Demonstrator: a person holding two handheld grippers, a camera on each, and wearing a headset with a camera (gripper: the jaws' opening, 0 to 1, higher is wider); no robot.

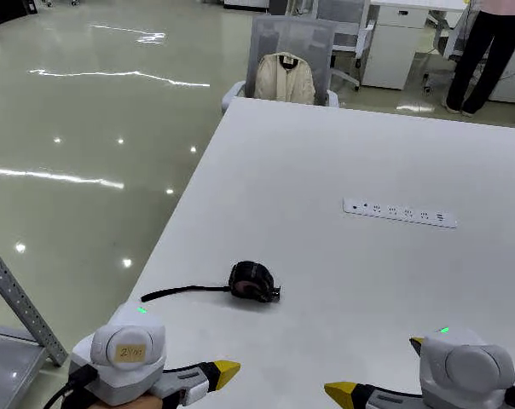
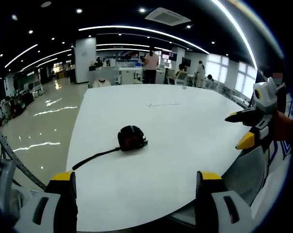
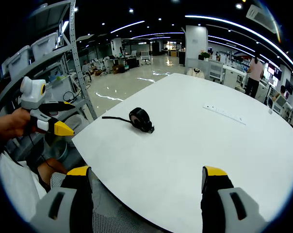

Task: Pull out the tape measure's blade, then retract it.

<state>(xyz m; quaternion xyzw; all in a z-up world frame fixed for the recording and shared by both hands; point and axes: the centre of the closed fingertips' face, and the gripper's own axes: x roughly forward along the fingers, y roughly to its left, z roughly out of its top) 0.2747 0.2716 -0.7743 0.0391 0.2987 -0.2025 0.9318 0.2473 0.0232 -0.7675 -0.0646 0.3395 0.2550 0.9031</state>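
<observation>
A black tape measure [image 1: 253,281] lies on the white table [image 1: 343,145] near its left edge, and its black strap [image 1: 181,291] trails off to the left. Only a short tip of blade shows at the case. My left gripper [image 1: 215,375] hovers off the table's near edge, short of the tape measure [image 2: 132,137]. It [image 2: 137,177] is open and holds nothing. My right gripper [image 1: 377,368] sits over the near edge further right. It [image 3: 146,171] is also open and empty, well short of the tape measure [image 3: 140,119].
A white power strip [image 1: 400,212] lies further back on the table. At the far end stands a grey chair with a cream jacket [image 1: 283,77]. A person [image 1: 488,51] stands at the back right. A metal rack [image 1: 19,298] rises at the near left.
</observation>
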